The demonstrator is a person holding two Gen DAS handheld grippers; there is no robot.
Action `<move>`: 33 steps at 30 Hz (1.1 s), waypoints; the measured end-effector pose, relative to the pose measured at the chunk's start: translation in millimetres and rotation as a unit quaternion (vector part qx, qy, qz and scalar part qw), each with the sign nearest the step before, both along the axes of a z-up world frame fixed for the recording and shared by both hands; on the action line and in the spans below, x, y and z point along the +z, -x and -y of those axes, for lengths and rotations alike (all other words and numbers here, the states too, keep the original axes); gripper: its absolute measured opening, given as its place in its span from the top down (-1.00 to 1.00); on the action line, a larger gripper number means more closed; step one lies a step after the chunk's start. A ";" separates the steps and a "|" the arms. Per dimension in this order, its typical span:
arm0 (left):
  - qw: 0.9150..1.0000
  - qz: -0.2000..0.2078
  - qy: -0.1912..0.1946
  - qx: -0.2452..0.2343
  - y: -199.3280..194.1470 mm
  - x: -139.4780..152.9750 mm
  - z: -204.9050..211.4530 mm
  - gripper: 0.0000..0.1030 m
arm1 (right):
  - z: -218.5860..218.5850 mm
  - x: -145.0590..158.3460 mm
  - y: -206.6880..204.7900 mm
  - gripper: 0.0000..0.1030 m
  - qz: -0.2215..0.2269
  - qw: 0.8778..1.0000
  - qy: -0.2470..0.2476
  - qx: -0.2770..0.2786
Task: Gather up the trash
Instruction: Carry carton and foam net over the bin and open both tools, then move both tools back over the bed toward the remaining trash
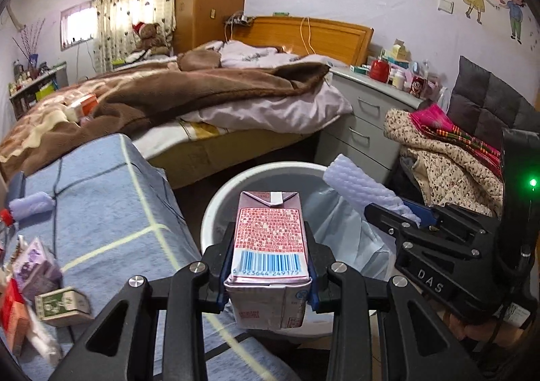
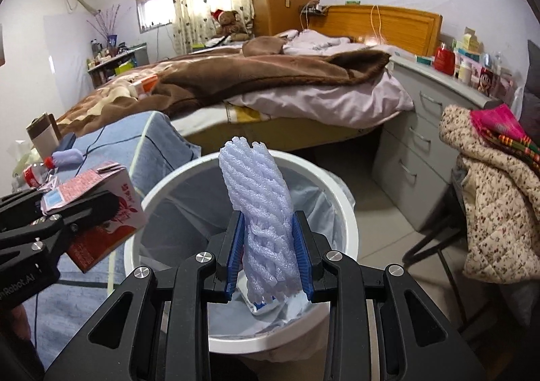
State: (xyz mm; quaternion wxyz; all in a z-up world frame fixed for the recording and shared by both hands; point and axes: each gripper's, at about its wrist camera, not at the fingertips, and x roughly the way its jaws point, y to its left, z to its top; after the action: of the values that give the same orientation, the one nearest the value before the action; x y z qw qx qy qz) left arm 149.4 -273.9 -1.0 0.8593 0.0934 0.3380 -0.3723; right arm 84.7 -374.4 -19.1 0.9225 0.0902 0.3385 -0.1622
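My left gripper (image 1: 268,266) is shut on a pink drink carton (image 1: 270,239), barcode side up, held over the near rim of a white bin (image 1: 216,202) lined with a pale bag. In the right wrist view the same carton (image 2: 108,208) hangs at the bin's left edge in the left gripper (image 2: 67,215). My right gripper (image 2: 268,256) is shut on a roll of pale lilac foam netting (image 2: 260,205), standing upright above the bin's (image 2: 341,198) opening. The left wrist view shows that foam netting (image 1: 361,185) and the right gripper (image 1: 398,215) over the bin's right side.
A table under a blue cloth (image 1: 101,198) stands left of the bin with small boxes (image 1: 60,306), a bottle (image 2: 37,175) and other litter. Behind are a bed (image 1: 202,100), a grey drawer unit (image 1: 364,121) and a chair heaped with clothes (image 1: 449,151).
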 end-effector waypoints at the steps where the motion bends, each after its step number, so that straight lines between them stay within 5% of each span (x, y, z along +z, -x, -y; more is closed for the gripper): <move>1: 1.000 -0.003 -0.003 -0.004 -0.2 -2.5 2.6 0.31 | 0.6 -1.7 0.3 0.41 -0.002 1.000 0.003 -0.001; 9: 1.000 -0.021 -0.005 -0.004 -4.9 -13.1 10.2 0.29 | 3.5 -0.6 0.3 0.37 -0.008 1.000 0.013 -0.011; 13: 1.000 -0.019 0.004 -0.004 -5.6 -12.8 8.6 -0.23 | 4.8 1.0 -0.2 0.22 -0.009 1.000 0.021 -0.015; 17: 1.000 -0.021 0.009 -0.001 -6.4 -10.6 4.3 -0.23 | 1.5 3.5 1.5 -0.18 -0.002 1.000 0.028 -0.010; 33: 0.999 -0.001 0.024 0.040 -3.9 5.6 -43.2 -0.27 | -19.5 18.4 2.4 -0.18 0.024 0.999 0.041 0.004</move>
State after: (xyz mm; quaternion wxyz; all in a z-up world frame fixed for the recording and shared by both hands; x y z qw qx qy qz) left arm 153.4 -230.8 4.6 0.8752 0.0583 0.3335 -0.3455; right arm 82.3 -354.9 -0.7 0.9340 0.0550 0.3094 -0.1699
